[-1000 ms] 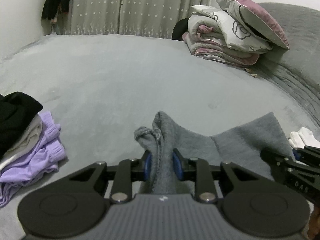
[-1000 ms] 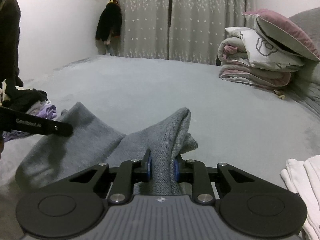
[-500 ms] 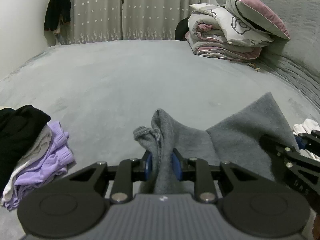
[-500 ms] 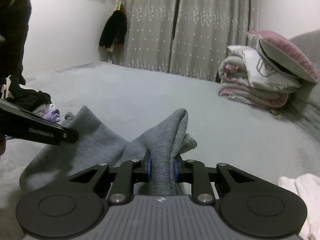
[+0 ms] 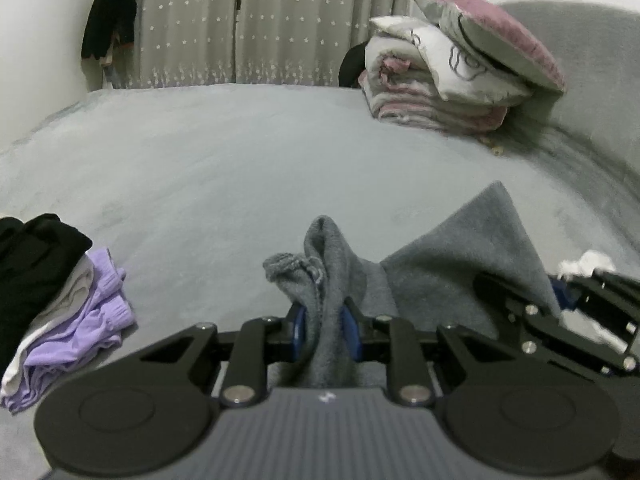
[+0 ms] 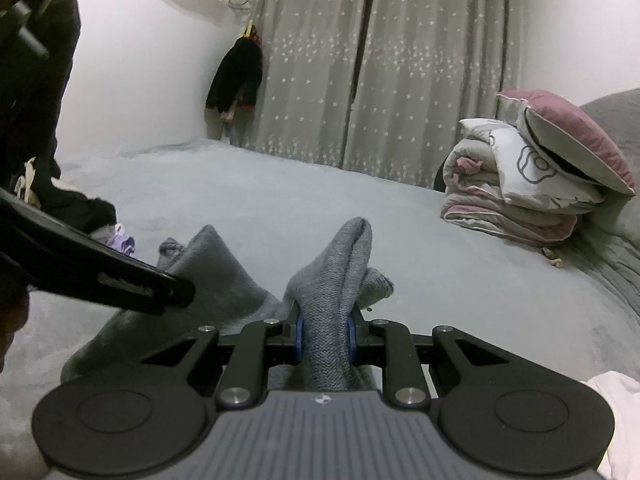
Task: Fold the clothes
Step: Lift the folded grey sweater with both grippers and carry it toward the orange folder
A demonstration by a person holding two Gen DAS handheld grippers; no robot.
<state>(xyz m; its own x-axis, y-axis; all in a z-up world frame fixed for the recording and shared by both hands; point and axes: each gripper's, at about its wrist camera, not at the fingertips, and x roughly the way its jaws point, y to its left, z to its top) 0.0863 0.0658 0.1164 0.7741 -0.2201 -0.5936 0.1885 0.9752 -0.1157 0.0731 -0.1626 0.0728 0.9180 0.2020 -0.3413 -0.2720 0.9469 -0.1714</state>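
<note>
**Grey garment pinched at two corners above the bed**

Soft grey bedding (image 5: pixel 240 168) with a short plush nap covers the bed, and the grey knit garment (image 5: pixel 472 264) hangs over its near part, slung between the two tools. The cloth is thick and fuzzy, with a finer ribbed weave showing in the right wrist view. Left gripper (image 5: pixel 323 330) has its blue-padded fingers (image 5: pixel 299 332) drawn narrow onto a bunched, upright fold of that garment, a frayed hem curling off to the left of the fold. Right gripper (image 6: pixel 325 338) clamps a second peaked fold the same way, its fingers (image 6: pixel 350 336) close together with the knit squeezed between them. Both tools point level across the bed toward the curtains (image 6: pixel 360 80), side by side, each one's black linkage visible in the other's view.

Left of the garment lies a loose pile of clothes (image 5: pixel 60 304): black on top, white beneath, lilac ribbed knit lowest. To the garment's right sits a white cloth (image 6: pixel 616 412). Beyond it, near the headboard, a folded quilt (image 5: pixel 432 92) carries a pink-edged pillow (image 5: pixel 492 36).
</note>
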